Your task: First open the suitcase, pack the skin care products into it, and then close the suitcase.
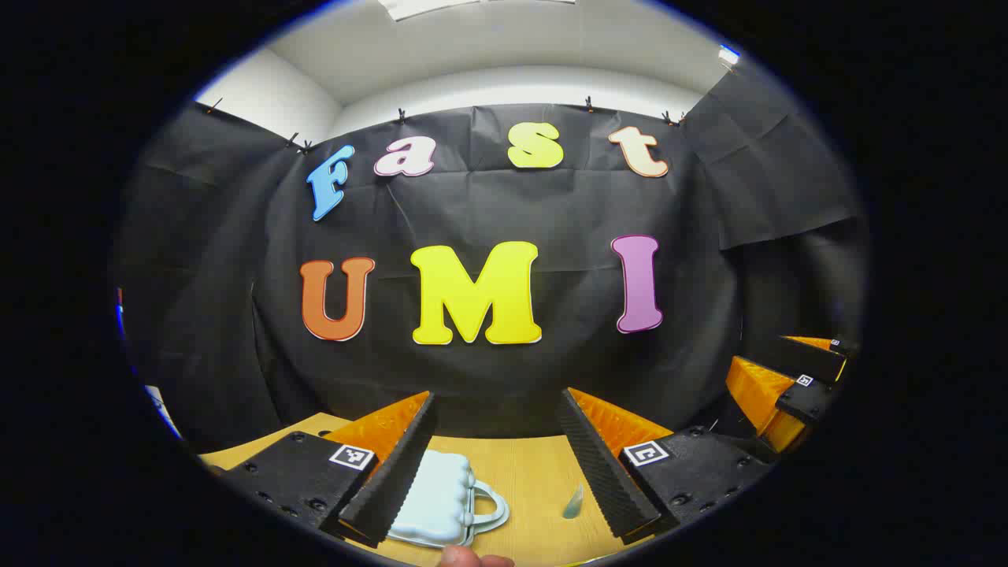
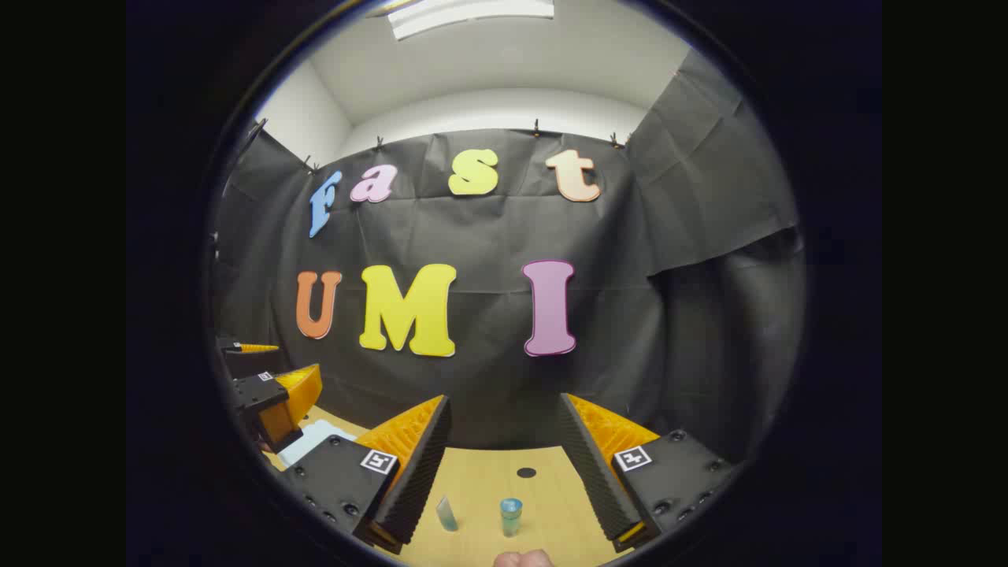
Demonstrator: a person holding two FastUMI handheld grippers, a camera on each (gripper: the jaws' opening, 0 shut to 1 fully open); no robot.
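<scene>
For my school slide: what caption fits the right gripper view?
Open right gripper hovers over a table holding a small bottle and a tube.

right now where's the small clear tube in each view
Left gripper view: the small clear tube lies on the wooden table, low and right of centre, right of the pale suitcase.
Right gripper view: it stands low and left of centre, left of the blue-capped bottle.
Shared landmark: the wooden table, and the suitcase, whose pale corner sits at the far left of the right gripper view.
</scene>
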